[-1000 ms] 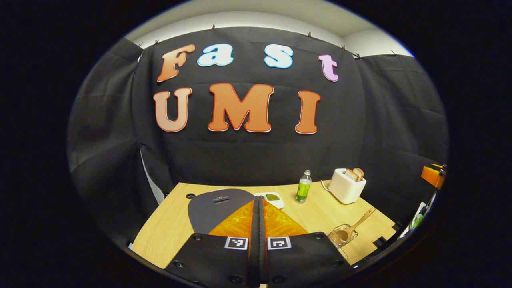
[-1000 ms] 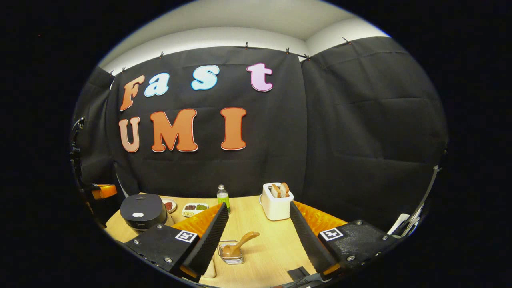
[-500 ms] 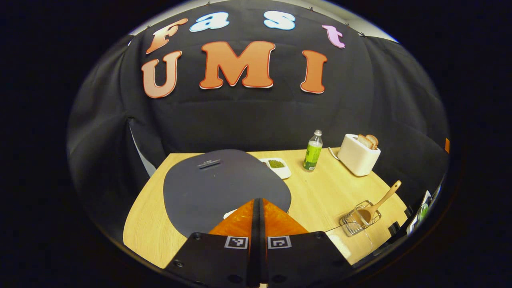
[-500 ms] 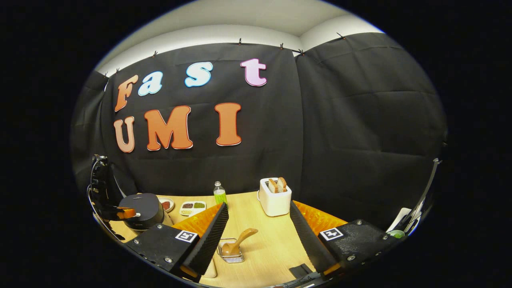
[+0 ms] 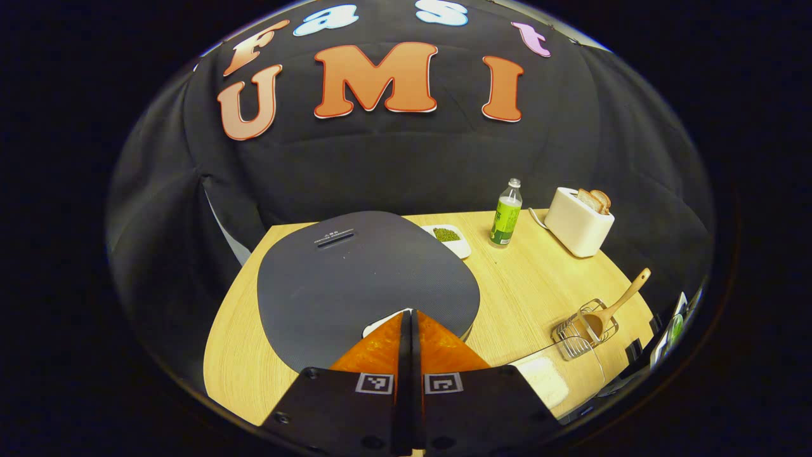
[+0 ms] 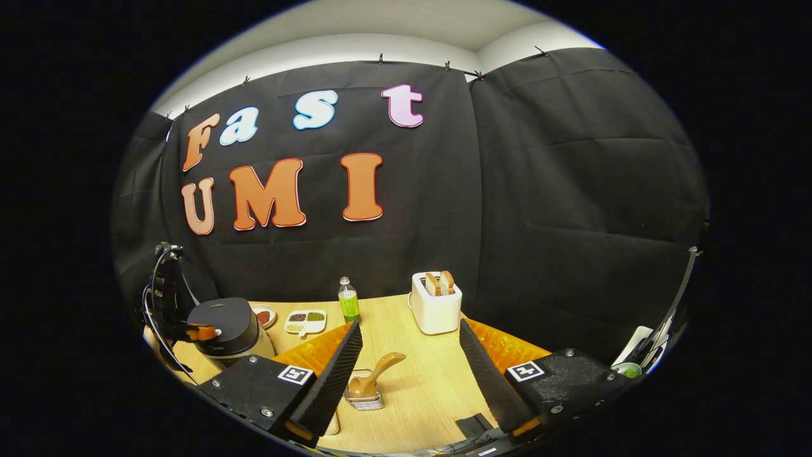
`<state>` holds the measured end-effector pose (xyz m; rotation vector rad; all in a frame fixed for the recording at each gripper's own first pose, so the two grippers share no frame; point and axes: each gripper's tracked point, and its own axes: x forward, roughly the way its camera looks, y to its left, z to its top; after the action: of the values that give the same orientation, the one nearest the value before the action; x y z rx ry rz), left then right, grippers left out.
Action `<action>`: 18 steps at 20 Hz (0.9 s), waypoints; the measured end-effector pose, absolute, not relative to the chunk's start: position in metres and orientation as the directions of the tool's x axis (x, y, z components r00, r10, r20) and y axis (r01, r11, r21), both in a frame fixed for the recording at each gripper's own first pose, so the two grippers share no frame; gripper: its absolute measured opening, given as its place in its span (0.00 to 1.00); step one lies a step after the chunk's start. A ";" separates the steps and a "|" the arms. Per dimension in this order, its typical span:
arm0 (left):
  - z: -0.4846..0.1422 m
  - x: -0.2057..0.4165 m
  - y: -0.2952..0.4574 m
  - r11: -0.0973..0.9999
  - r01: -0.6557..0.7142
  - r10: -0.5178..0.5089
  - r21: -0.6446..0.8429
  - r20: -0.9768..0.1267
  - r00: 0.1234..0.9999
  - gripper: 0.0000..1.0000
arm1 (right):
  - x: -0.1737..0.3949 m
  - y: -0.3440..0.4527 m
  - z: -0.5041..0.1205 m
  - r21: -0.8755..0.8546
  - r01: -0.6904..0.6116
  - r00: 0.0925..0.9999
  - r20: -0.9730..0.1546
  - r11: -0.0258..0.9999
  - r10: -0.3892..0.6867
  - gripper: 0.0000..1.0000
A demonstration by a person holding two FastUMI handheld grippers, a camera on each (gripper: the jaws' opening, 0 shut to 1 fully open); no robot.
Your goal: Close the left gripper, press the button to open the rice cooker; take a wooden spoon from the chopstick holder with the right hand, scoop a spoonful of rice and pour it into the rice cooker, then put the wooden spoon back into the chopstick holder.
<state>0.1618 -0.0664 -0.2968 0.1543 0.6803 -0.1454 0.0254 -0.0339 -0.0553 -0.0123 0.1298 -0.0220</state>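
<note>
Wooden spoon (image 6: 374,376) waits right of the rice cooker (image 5: 365,279) as the left gripper (image 5: 408,312), fingers together, presses its button (image 5: 379,322); the right gripper (image 6: 411,346), fingers apart, reaches next.

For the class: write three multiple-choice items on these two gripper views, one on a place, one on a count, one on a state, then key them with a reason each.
1. Where is the wooden spoon?
A. In the wire chopstick holder
B. Inside the rice cooker
C. Between the right gripper's fingers

2. How many bread slices stand in the toaster?
A. None
B. Two
C. Four

3. How is the left gripper?
A. Wide open
B. Shut on the spoon
C. Shut on nothing

Key: 1 A, the spoon's bowl sits in the holder with its handle leaning out. 2 B, two slices poke from the top. 3 C, the left gripper view shows its fingers meeting, tips over the rice cooker lid, at its near edge.
</note>
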 end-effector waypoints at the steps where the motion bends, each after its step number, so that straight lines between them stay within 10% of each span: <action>1: -0.298 0.163 -0.066 0.982 0.176 -0.088 0.073 -0.649 0.756 0.05 | 0.023 -0.035 -0.056 -0.013 0.019 0.991 -0.131 1.000 -0.020 0.95; 7: -0.280 0.161 -0.059 0.981 0.173 -0.073 0.088 -0.656 0.751 0.05 | 0.009 -0.046 -0.045 -0.017 0.014 0.995 -0.099 1.000 -0.016 0.95; 18: -0.010 0.069 -0.031 0.995 0.043 -0.035 0.088 -0.084 0.996 0.02 | 0.006 -0.057 -0.040 -0.010 -0.008 0.997 -0.082 1.000 0.007 0.95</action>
<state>0.0687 -0.0309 -0.0105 0.0897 0.0820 -0.0392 0.0056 -0.0573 -0.0399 -0.0108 0.0823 0.0076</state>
